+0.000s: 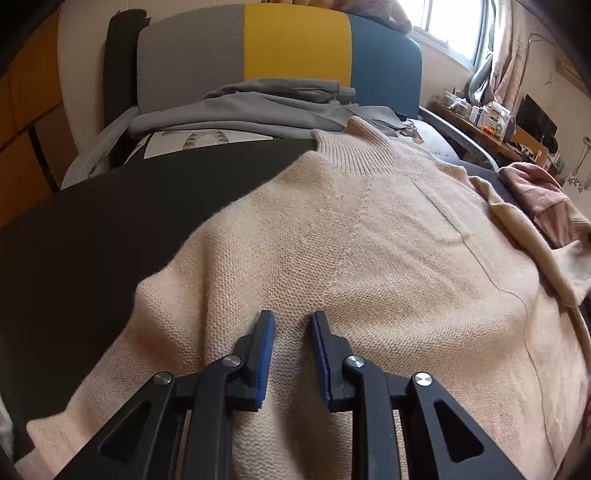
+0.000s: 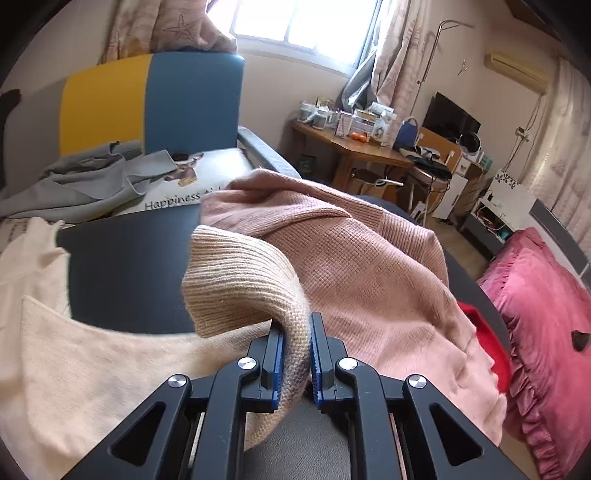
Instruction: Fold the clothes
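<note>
Below my left gripper (image 1: 293, 319), a cream knit sweater (image 1: 369, 236) lies spread front-up on the dark table (image 1: 92, 229); the jaws stand slightly apart over the knit with nothing pinched. My right gripper (image 2: 297, 321) is pressed together on the sweater's ribbed cuff (image 2: 236, 273), which curls over the left finger. Beside it, a pink knit garment (image 2: 369, 266) lies heaped, with a red cloth (image 2: 487, 339) at its edge.

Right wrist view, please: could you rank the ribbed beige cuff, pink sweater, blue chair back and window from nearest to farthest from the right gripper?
1. Ribbed beige cuff: clamped in the right gripper.
2. Pink sweater: just behind, to the right.
3. Blue chair back: upper left, beyond the table.
4. Window: top, far wall.
</note>
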Tool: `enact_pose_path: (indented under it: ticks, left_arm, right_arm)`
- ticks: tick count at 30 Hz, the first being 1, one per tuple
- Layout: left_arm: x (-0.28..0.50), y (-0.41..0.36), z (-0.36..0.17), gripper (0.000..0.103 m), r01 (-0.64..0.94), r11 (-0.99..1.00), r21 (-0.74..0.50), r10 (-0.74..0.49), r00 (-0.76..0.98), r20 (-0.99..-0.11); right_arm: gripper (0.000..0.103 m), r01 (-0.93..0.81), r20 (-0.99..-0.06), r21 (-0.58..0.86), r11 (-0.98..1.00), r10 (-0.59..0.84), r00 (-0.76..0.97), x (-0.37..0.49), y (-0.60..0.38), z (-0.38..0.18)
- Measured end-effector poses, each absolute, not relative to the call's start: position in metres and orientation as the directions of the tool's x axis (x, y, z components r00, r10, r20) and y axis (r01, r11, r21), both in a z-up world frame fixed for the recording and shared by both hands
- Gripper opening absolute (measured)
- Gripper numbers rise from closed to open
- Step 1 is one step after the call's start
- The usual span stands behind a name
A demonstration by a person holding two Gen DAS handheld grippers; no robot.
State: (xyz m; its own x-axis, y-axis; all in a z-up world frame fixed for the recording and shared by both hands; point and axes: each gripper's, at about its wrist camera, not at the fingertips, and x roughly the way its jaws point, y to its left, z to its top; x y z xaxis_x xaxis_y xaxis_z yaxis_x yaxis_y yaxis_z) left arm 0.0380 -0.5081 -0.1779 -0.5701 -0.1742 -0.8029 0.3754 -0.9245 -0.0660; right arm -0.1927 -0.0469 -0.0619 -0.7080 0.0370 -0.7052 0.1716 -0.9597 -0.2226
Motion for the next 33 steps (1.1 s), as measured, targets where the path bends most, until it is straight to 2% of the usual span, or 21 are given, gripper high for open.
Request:
enact_pose_path:
  ticks: [1,3,4,5,6,8,11,13,16,22,28,33]
  left_arm:
    - [0.036,-0.507,-0.176,0.022,0.372,-0.927,-0.052,-0.179,-0.558,-0.81]
    - [0.034,-0.505,-0.171,0.022,0.375,-0.927,-0.024,-0.194,-0.533,-0.823]
    - [0.035,-0.505,-0.168,0.022,0.392,-0.92,-0.013,-0.214,-0.529,-0.821]
    - [0.037,-0.505,-0.164,0.022,0.413,-0.911,-0.003,-0.237,-0.528,-0.815]
    - [0.04,-0.505,-0.161,0.022,0.428,-0.904,-0.003,-0.251,-0.536,-0.806]
    - [0.046,-0.501,-0.153,0.022,0.459,-0.889,-0.01,-0.282,-0.563,-0.777]
    - [0.048,-0.489,-0.144,0.022,0.449,-0.893,-0.018,-0.3,-0.624,-0.721]
    - [0.039,-0.485,-0.147,0.024,0.435,-0.9,-0.005,-0.301,-0.631,-0.715]
    - [0.021,-0.491,-0.167,0.026,0.445,-0.894,-0.059,-0.237,-0.579,-0.78]
    - [0.026,-0.505,-0.183,0.029,0.478,-0.86,-0.179,-0.183,-0.617,-0.765]
    - [0.027,-0.502,-0.183,0.029,0.48,-0.861,-0.168,-0.194,-0.615,-0.764]
    - [0.026,-0.495,-0.176,0.03,0.481,-0.867,-0.131,-0.22,-0.605,-0.765]
  right_arm:
    - [0.016,0.179,-0.727,-0.213,-0.961,0.033,-0.686,-0.197,-0.048,-0.066]
    - [0.039,0.171,-0.737,-0.2,-0.965,0.033,-0.675,-0.198,-0.048,-0.07]
    - [0.046,0.153,-0.718,-0.218,-0.964,0.053,-0.694,-0.193,-0.049,-0.067]
    - [0.061,0.127,-0.69,-0.238,-0.963,0.076,-0.72,-0.187,-0.049,-0.063]
    - [0.071,0.1,-0.649,-0.251,-0.963,0.091,-0.755,-0.179,-0.05,-0.054]
    - [0.078,0.132,-0.602,-0.215,-0.968,0.025,-0.798,-0.161,-0.057,-0.04]
    - [0.09,0.363,-0.644,-0.101,-0.926,-0.217,-0.733,-0.143,-0.086,-0.04]
    - [0.091,0.497,-0.712,-0.011,-0.868,-0.342,-0.614,-0.138,-0.114,-0.057]
    - [0.091,0.574,-0.787,0.101,-0.813,-0.418,-0.454,-0.138,-0.15,-0.086]
    - [0.091,0.431,-0.863,0.267,-0.862,-0.413,-0.29,-0.173,-0.154,-0.137]
    - [0.096,0.377,-0.869,0.268,-0.887,-0.391,-0.302,-0.205,-0.148,-0.15]
    - [0.099,0.352,-0.892,0.102,-0.931,-0.242,-0.382,-0.24,-0.153,-0.156]
